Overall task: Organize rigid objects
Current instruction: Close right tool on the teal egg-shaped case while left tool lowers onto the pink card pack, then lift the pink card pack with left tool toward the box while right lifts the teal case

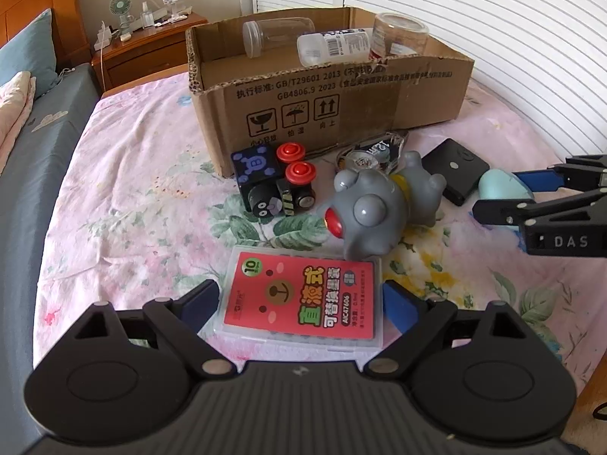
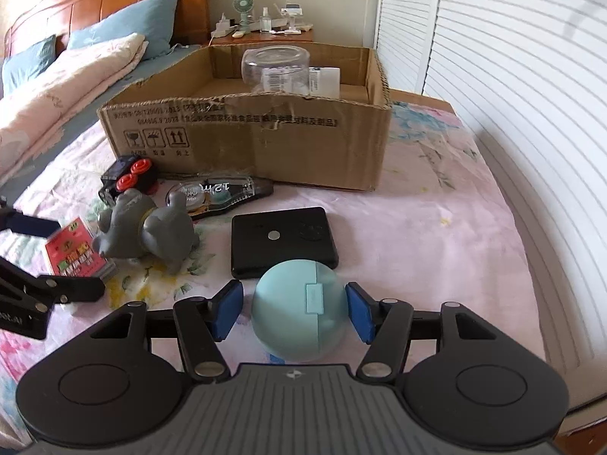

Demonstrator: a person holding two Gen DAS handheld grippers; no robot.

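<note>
While the right tool (image 2: 294,311) gapes around the blue round case (image 2: 297,309), the left tool (image 1: 299,303) straddles the red card box (image 1: 299,299).

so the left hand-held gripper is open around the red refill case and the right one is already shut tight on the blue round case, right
Not quite. The right hand-held gripper is open too: the right wrist view shows gaps between both blue pads and the blue round case. The left hand-held gripper is indeed open around the red refill case.
</note>
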